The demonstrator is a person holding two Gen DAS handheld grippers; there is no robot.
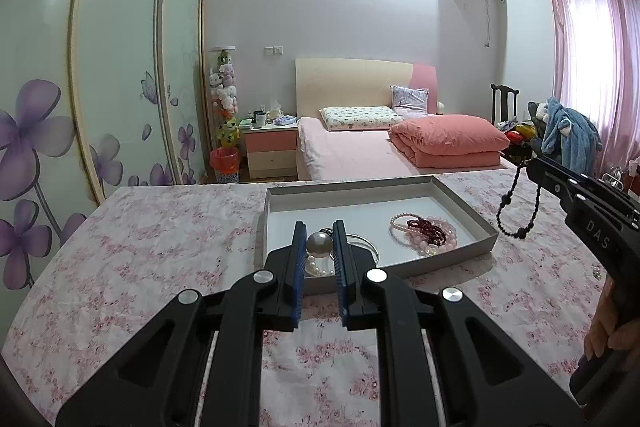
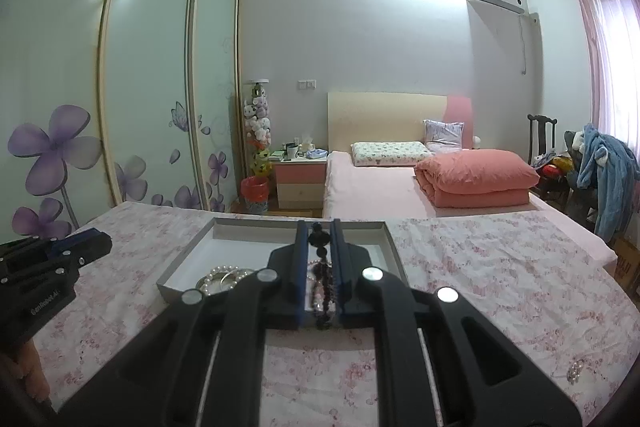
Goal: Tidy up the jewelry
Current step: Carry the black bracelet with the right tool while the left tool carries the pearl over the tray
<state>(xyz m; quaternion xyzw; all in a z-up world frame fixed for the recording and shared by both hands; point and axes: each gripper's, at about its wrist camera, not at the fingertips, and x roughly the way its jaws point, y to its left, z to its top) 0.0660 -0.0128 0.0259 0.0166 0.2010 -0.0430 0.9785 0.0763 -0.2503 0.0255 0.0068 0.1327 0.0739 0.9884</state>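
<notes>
Big picture first: a table under a pink floral cloth, and on it a shallow grey tray with a white floor. That's where the jewelry goes.

Inside the tray, on the right side in the left wrist view, there's a pile of pink and dark red bead bracelets. On the left side there's a big pearl with a string of small pearls and a silver bangle beside it.

The right gripper is clamped on a dark bead strand, jaws nearly together with the beads pinched between them. The strand hangs in a loop just off the tray's right edge, above the cloth, not inside yet.

The left gripper has its jaws close together, and the big pearl shows between the tips. I honestly can't tell if it's pinched or just sitting behind them in the tray.

My take on the step: carry the strand over the tray's empty middle, lower until the loop pools on the floor, then let go. Dropping it from high up probably makes it slither onto the pink pile.

One small beaded thing is still out on the cloth, too.
</notes>
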